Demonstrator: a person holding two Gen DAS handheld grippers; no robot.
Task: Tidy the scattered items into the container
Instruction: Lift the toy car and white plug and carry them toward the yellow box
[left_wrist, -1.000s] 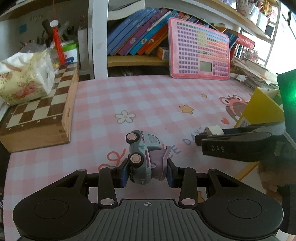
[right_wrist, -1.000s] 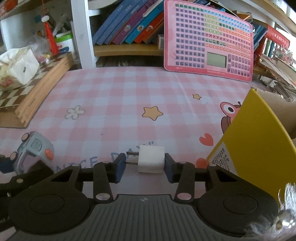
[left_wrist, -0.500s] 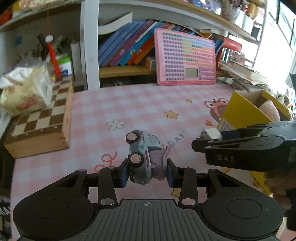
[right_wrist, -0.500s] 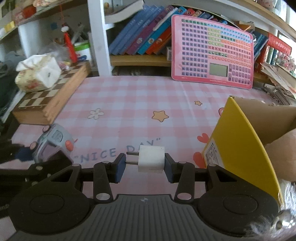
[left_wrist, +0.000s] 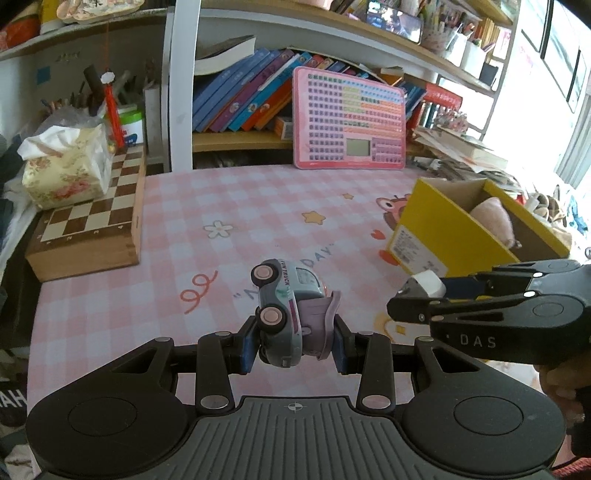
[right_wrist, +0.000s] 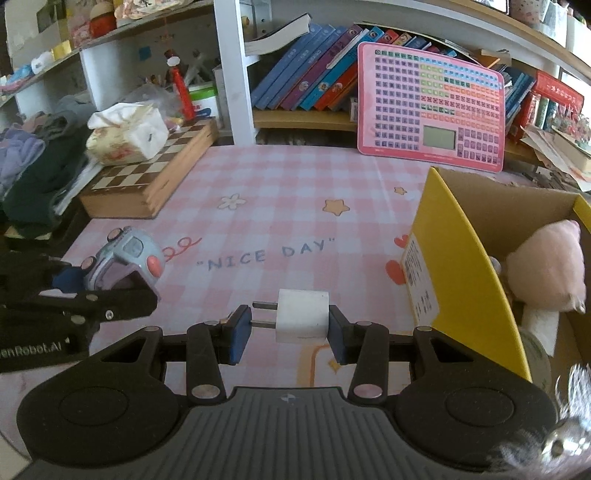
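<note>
My left gripper (left_wrist: 293, 343) is shut on a grey-blue toy truck (left_wrist: 286, 310) turned on its side, held above the pink checked mat. My right gripper (right_wrist: 290, 332) is shut on a white plug adapter (right_wrist: 303, 315) with its two prongs pointing left. The yellow cardboard box (right_wrist: 458, 266) stands at the right, close to the right gripper, with a pink plush toy (right_wrist: 543, 269) inside. In the left wrist view the box (left_wrist: 443, 229) is to the right and the right gripper (left_wrist: 417, 295) with the adapter (left_wrist: 428, 282) hangs just in front of it. The truck (right_wrist: 125, 258) shows at left in the right wrist view.
A wooden chessboard box (left_wrist: 92, 225) with a tissue pack (left_wrist: 66, 166) on it lies at the left. A pink keyboard toy (left_wrist: 349, 125) leans on the bookshelf at the back. Piled papers (left_wrist: 461, 147) lie behind the yellow box.
Both grippers have risen and pulled back from the mat, each still holding its item. The yellow box's open top and the plush toy inside have come into view.
</note>
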